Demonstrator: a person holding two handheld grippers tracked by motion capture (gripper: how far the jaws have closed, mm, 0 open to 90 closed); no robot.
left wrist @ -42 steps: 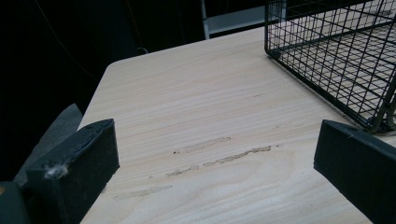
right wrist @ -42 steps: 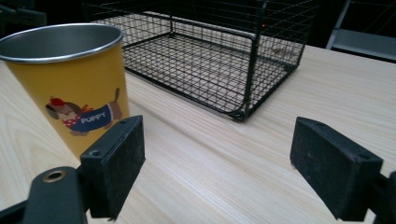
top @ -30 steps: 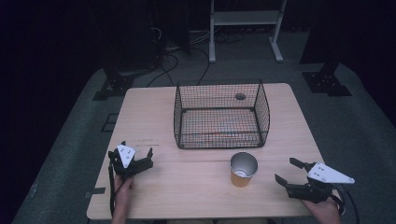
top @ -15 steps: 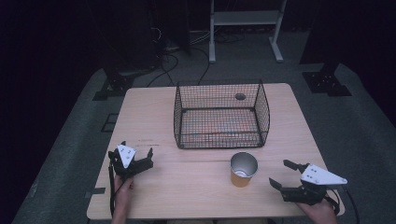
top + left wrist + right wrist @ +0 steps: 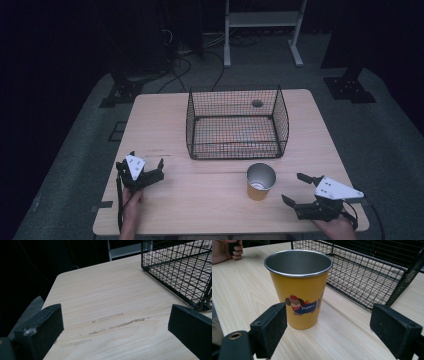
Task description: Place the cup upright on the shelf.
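Note:
A yellow metal cup (image 5: 260, 181) with a cartoon dog and the word PUPPY stands upright on the wooden table (image 5: 160, 125), in front of a black wire basket (image 5: 235, 122). My right gripper (image 5: 292, 187) is open, just right of the cup, jaws pointing at it. In the right gripper view the cup (image 5: 299, 290) stands just ahead of the jaw tips of the right gripper (image 5: 337, 330), nearer the left jaw and not touched. My left gripper (image 5: 146, 161) rests open at the front left with nothing between its jaws; in its own view the left gripper (image 5: 115, 325) looks over bare wood.
The basket (image 5: 180, 267) is empty; a small dark round spot (image 5: 257, 103) marks the table behind it. The person's left hand (image 5: 227, 250) shows at the top left of the right gripper view. Dark floor, cables and a white stand (image 5: 262, 30) lie beyond the table.
My right gripper has slid left along the front edge, closer to the cup, still open. The left gripper and the cup have stayed put.

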